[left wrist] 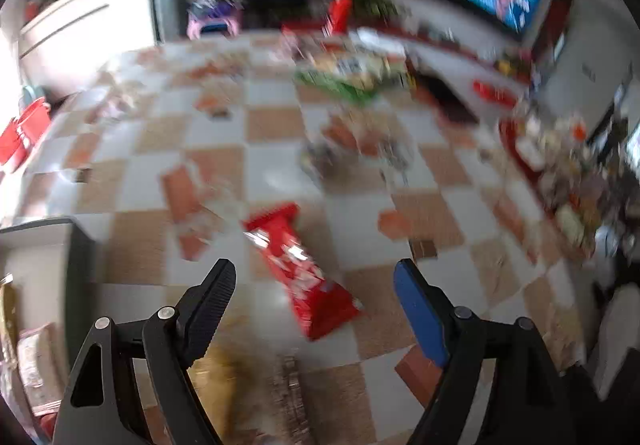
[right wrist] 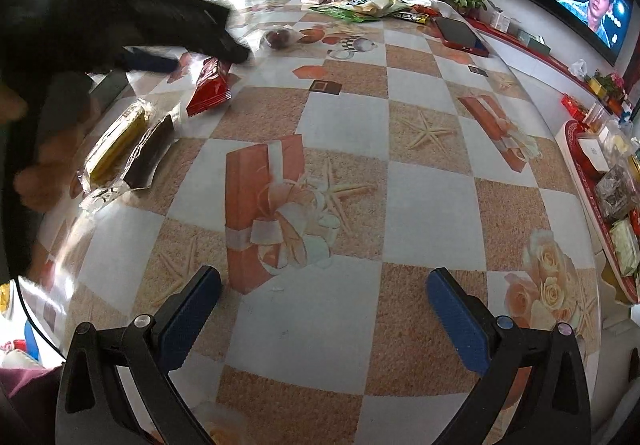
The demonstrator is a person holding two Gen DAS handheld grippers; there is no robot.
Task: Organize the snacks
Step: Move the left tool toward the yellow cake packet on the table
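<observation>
While my left gripper [left wrist: 315, 277] hangs over the red snack [left wrist: 300, 269] on the surface [left wrist: 420, 213], jaws spread and empty, I'd square them across its narrow width before pinching (view is blurred). Right gripper [right wrist: 324, 293], spread too, holds nothing.

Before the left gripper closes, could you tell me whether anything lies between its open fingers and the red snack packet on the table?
Nothing visible does. The left gripper is open, and the red snack packet lies on the checked tablecloth directly ahead of its fingers. The yellow bar and dark bar lie nearer the person.
</observation>
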